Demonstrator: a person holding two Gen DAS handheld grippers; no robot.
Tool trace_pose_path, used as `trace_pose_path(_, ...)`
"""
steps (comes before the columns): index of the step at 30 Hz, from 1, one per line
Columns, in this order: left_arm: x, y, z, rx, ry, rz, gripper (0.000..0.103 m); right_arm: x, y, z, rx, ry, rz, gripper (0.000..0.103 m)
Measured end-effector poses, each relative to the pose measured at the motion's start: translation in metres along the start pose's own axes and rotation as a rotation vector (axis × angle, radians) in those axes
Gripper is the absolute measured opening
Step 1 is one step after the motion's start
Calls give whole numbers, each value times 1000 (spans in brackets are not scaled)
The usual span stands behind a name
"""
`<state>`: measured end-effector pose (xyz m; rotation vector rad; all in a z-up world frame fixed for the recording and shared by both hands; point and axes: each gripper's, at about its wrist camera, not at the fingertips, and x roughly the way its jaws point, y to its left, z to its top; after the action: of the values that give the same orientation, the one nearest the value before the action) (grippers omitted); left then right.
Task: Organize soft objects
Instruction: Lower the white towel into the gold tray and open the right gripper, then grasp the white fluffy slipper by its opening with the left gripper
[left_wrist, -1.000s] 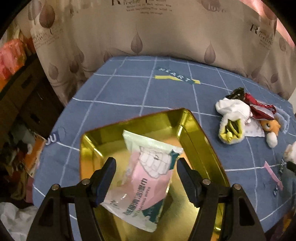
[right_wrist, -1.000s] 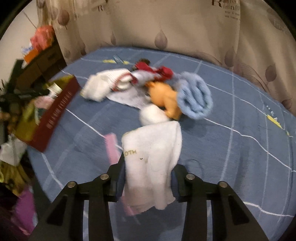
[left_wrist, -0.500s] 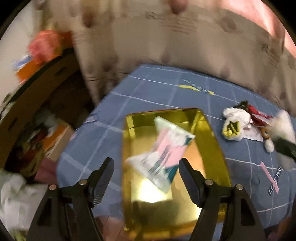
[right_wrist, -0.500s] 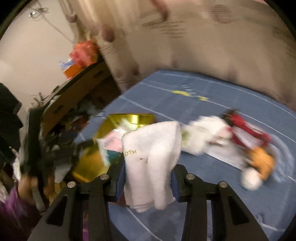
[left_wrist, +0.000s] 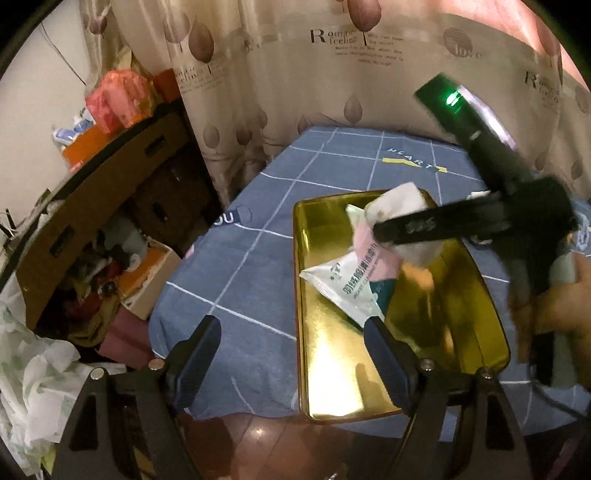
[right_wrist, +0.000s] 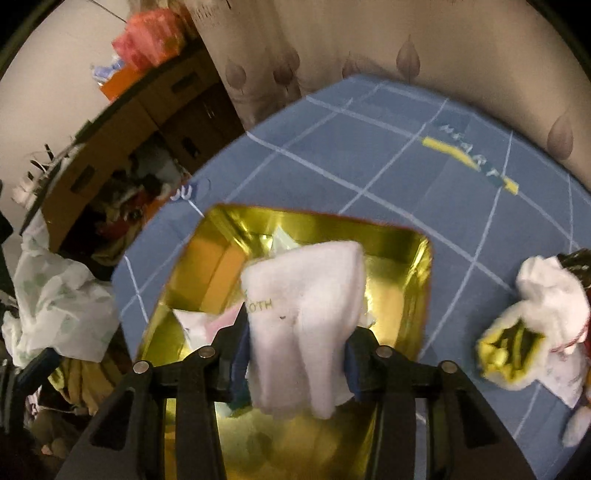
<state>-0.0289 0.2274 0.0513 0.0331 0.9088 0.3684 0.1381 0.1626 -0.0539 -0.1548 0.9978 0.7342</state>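
Observation:
My right gripper (right_wrist: 295, 354) is shut on a folded white towel (right_wrist: 303, 317) and holds it over the gold tray (right_wrist: 406, 266); its jaws are opening, with the towel still between the pads. In the left wrist view one of its fingers (left_wrist: 443, 221) reaches in from the right with the towel (left_wrist: 399, 199) above the tray (left_wrist: 332, 354). A pink and white wipes packet (left_wrist: 351, 280) lies in the tray. My left gripper (left_wrist: 291, 354) hangs at the tray's near left corner, jaws opening wide, nothing between them.
The tray sits at the edge of a blue checked tablecloth (left_wrist: 332, 166). A heap of soft toys and socks (right_wrist: 535, 306) lies right of the tray. Cardboard boxes (left_wrist: 92, 206) and a white bag (left_wrist: 33, 369) crowd the floor on the left. A curtain (left_wrist: 332, 74) hangs behind.
My right gripper carried the towel from the heap of soft things to above the tray. My left gripper backed away from the wipes packet toward the tray's left corner and spread wider.

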Motion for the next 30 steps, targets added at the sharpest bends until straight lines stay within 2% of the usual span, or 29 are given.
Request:
trace_pose_path(4, 4, 7, 1, -22, 15, -10, 82, 5, 0, 2, 11, 2, -13, 51)
trace_pose_path(5, 5, 8, 0, -29, 21, -16, 82, 7, 0, 3, 10, 5, -16, 56)
trace_pose_path(7, 6, 8, -1, -35, 28, -20, 82, 4, 3, 3, -11, -15, -36, 81)
trace_pose_path(10, 9, 7, -1, -29, 37, -19, 82, -16, 9, -2, -58, -112, -71, 95)
trace_pose_path(14, 13, 4, -1, -23, 55, -19, 82, -55, 9, -18, -79, -243, -58, 97)
trace_pose_path(17, 16, 2, -2, -23, 73, -18, 82, -91, -3, -48, -45, -353, -46, 100)
trace_pose_path(20, 17, -3, -3, -11, 81, -17, 82, -123, -24, -91, -19, -421, -151, 102)
trace_pose_path(23, 13, -6, -3, 0, 74, -41, 82, -144, -60, -142, 18, -430, -321, 102)
trace_pose_path(26, 3, -14, -3, 14, 60, -91, 82, -159, -120, -187, 68, -369, -513, 103)
trace_pose_path(30, -7, -37, 6, 68, 65, -225, 82, -175, -179, -223, 126, -308, -659, 103)
